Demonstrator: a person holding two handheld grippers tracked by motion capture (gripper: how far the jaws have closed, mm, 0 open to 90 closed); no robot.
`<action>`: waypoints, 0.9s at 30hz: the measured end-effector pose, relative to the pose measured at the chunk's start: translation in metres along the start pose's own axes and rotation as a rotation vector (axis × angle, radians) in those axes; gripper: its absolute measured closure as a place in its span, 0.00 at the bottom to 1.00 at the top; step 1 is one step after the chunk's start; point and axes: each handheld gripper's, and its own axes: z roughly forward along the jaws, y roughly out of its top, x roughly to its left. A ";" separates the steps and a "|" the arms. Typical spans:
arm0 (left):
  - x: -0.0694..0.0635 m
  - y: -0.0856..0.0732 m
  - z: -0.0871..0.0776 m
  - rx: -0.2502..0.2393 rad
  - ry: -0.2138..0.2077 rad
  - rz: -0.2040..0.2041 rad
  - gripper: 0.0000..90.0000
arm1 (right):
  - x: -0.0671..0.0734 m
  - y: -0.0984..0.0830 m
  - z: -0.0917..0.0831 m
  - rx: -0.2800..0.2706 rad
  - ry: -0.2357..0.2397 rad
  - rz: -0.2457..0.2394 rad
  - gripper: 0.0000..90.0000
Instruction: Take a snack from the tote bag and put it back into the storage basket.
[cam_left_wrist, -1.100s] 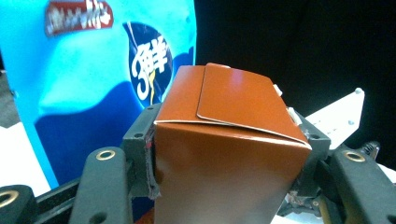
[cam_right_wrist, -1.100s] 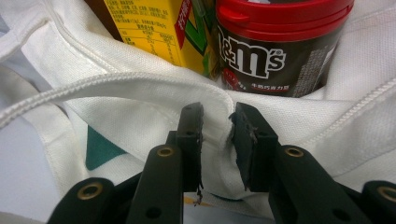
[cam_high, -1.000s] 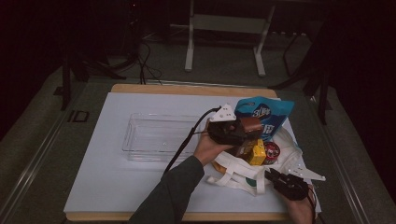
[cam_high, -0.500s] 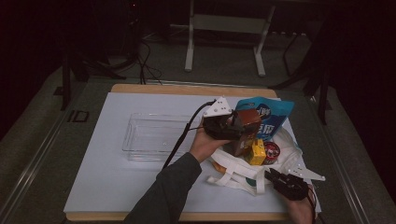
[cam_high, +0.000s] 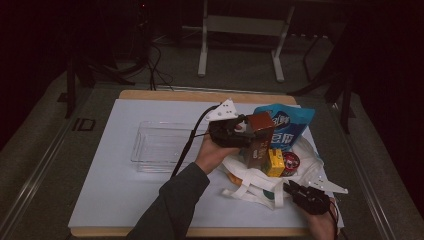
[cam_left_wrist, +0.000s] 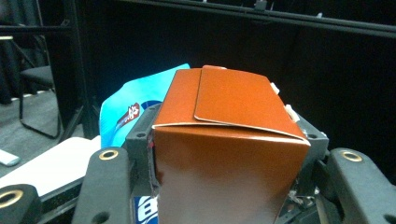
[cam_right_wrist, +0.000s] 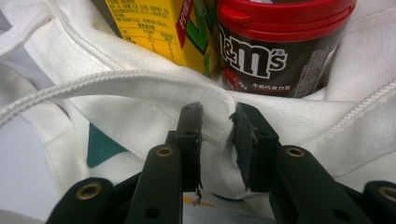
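- Grippers: two. The left gripper (cam_high: 246, 131) is clenched on one brown carton (cam_high: 259, 137), with its jaws pressing the carton's two sides in the left gripper view (cam_left_wrist: 229, 154)
- Brown carton: one, held upright above the open mouth of the tote bag, just left of the blue snack pouch
- The right gripper (cam_high: 295, 189) is at the near right of the table; its two pads (cam_right_wrist: 191, 126) pinch the white rim of one tote bag (cam_right_wrist: 140, 93), cloth between them
- Tote bag (cam_high: 250, 182): one, white, lying on the right half of the table, with its handles trailing toward the near edge
- Items in the bag: one yellow carton (cam_high: 274, 162), one red-lidded candy jar (cam_high: 291, 161) just right of it, and one blue snack pouch (cam_high: 286, 125) at the far side
- Clear tray (cam_high: 150, 145): one, on the white table mat (cam_high: 115, 190) left of the bag, well apart from both grippers
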 end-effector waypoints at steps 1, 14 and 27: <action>0.000 0.000 -0.001 0.002 -0.002 -0.001 0.47 | 0.000 0.000 0.000 0.000 0.000 0.000 0.80; 0.001 0.010 -0.023 0.028 -0.031 0.005 0.47 | 0.000 0.000 0.000 0.000 0.000 0.002 0.80; 0.004 0.022 -0.055 -0.008 -0.031 -0.007 0.47 | 0.000 0.000 0.000 0.000 0.001 0.002 0.80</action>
